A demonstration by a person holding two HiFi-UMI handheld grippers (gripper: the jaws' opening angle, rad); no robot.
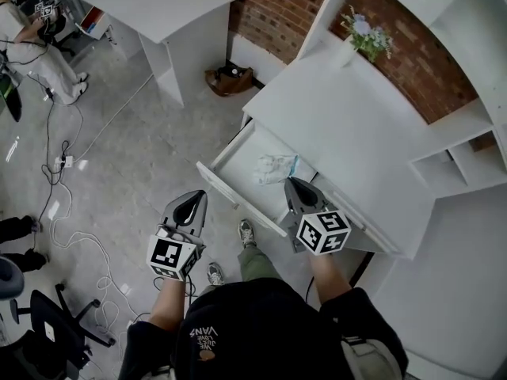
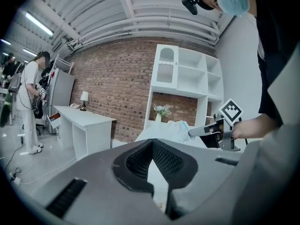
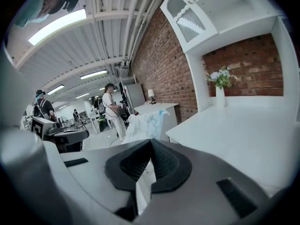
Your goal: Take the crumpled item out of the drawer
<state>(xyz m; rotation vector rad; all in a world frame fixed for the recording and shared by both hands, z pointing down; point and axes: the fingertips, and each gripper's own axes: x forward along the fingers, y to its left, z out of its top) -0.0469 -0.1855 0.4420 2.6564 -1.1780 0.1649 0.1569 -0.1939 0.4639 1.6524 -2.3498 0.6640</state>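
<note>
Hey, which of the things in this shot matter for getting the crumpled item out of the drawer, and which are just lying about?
Job: crumpled white item; open drawer; left claw; right claw, both shut and empty.
Lying about: vase of flowers; brown bag; spare white desk; office chair.

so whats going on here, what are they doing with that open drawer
A person stands at a white desk with a gripper in each hand. The desk's drawer is open, and a crumpled white item lies inside it. The right gripper hovers over the drawer just short of the item, jaws shut with nothing between them. The left gripper hangs to the left of the drawer, over the floor, also shut and empty. The item is not yet picked up.
</note>
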